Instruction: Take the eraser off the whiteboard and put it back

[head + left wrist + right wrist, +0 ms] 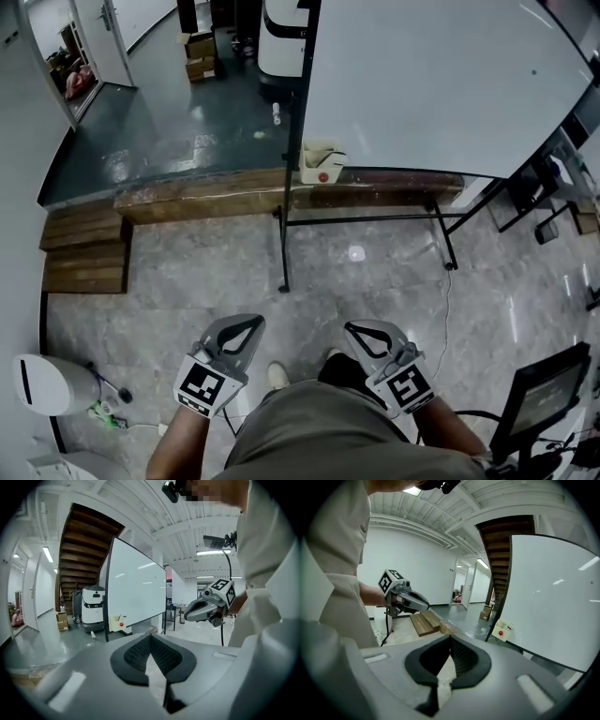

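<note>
**A:** Eraser, cream block with red dot (pixel 321 165): where is it?

**B:** On the white whiteboard's (pixel 441 75) lower-left corner, well ahead. Grey left gripper (pixel 251 325) and right gripper (pixel 356 330) are both closed on nothing. The right looks slightly nearer.

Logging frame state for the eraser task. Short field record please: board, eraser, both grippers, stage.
whiteboard: on a stand, surface blank
box: cream with a red dot, at the whiteboard's lower left corner; possibly the eraser, cannot confirm
left gripper: shut, empty, well short of the whiteboard
right gripper: shut, empty, well short of the whiteboard
stage: nothing held, box untouched
</note>
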Demonstrator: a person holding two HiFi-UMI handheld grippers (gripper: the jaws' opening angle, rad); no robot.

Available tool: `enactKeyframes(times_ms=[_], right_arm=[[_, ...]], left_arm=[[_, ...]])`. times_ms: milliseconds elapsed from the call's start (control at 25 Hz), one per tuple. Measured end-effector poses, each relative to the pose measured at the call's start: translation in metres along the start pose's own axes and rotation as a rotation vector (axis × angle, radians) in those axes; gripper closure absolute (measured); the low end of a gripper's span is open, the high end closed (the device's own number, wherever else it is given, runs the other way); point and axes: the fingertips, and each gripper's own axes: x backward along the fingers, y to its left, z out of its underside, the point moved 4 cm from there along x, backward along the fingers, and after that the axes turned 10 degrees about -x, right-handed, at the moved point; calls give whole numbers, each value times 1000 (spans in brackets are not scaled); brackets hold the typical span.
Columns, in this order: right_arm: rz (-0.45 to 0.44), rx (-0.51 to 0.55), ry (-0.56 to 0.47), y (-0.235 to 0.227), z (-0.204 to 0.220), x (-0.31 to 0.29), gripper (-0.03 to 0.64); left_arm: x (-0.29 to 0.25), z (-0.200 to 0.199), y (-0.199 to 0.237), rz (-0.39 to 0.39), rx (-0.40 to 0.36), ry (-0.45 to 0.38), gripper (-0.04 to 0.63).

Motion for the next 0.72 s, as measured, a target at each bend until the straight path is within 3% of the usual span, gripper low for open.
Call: enactKeyframes(times_ms=[360, 720], right_arm=[[-45, 21, -44, 13, 21, 61, 614], [-83, -14, -48, -27, 91, 194, 614]], left_arm=[[13, -20, -81, -7, -7, 26, 589], [-27, -99, -219, -81, -47, 21, 589]])
